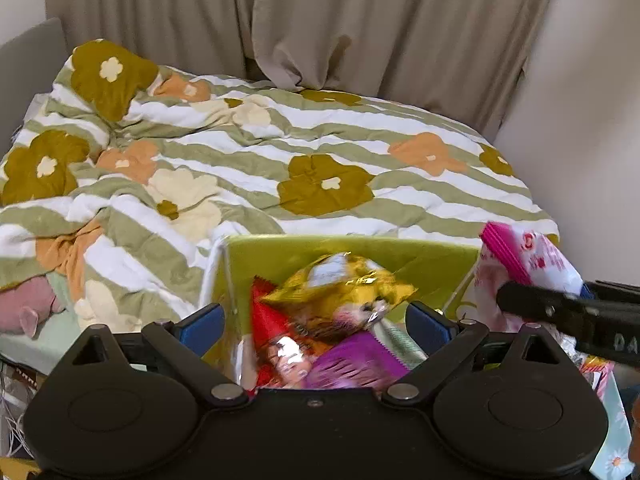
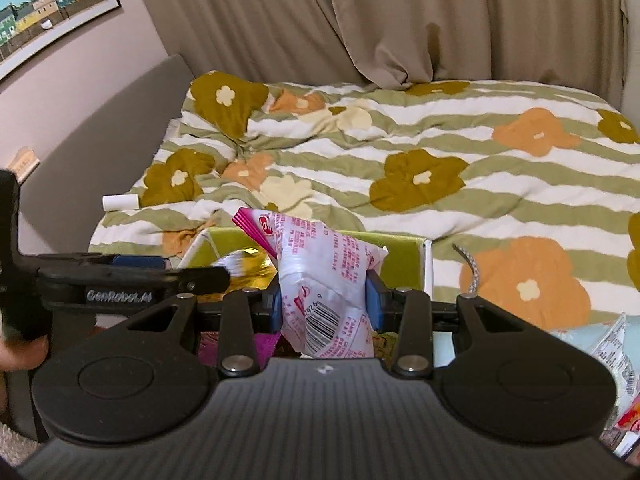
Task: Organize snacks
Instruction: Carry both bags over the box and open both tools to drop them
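Right wrist view: right tongs (image 2: 326, 306) grip pink-white snack packet (image 2: 320, 264); left tongs (image 1: 316, 320) gape above green box (image 1: 432, 256).

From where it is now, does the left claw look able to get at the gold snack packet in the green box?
Probably yes. The left claw is open right above the gold packet, which lies on top of the pile in the green box. The right claw, shut on a pink-and-white packet, is off to the side.

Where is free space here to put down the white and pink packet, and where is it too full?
Free: the duvet between the green box and the curtain, and right of the box. Crowded: inside the box, around the gold bag. The right gripper holds the white and pink packet.
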Available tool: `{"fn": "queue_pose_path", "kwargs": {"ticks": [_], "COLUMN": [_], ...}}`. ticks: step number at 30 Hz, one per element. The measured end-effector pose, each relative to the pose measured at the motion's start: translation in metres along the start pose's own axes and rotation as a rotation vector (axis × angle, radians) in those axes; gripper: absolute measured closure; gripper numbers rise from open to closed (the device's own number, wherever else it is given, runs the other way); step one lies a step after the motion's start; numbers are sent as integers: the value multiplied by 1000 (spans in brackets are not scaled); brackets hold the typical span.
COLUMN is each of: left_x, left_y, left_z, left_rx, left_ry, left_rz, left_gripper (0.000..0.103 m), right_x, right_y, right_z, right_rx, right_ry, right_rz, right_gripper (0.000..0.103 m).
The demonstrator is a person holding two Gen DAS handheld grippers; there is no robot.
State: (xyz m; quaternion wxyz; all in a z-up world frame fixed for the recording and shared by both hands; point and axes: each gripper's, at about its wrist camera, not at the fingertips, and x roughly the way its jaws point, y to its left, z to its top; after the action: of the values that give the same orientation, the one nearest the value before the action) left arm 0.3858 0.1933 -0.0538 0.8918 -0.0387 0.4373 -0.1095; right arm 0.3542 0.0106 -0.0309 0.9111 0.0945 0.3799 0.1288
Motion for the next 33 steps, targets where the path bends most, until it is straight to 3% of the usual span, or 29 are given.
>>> {"fn": "queue_pose_path", "kwargs": {"ticks": [10, 14, 17, 19, 26, 33], "left_x": [-38, -43, -42, -40, -35, -52], "left_y": [7, 6, 2, -2, -8, -19], "left_z": [-15, -17, -23, -29, -43, -43], "left_rx": [-69, -68, -60, -59, -66, -48], "left_ry": [-61, -77, -83, -83, -55, -91], "left_rz": [38, 76, 114, 131, 132, 134], "left_gripper": [4, 3, 3, 3, 3, 3], "right_x": [13, 18, 20, 21, 14, -5], "right_y": [1, 0, -5, -8, -6, -2], "right_z": [5, 9, 9, 6, -7, -8], "right_rx": [13, 17, 40, 59, 18, -4], "right_ry": [9, -2, -9, 2, -12, -32], "right_rz": [6, 2, 32, 57, 50, 36], "right_gripper": [48, 43, 9, 0, 0, 0]}}
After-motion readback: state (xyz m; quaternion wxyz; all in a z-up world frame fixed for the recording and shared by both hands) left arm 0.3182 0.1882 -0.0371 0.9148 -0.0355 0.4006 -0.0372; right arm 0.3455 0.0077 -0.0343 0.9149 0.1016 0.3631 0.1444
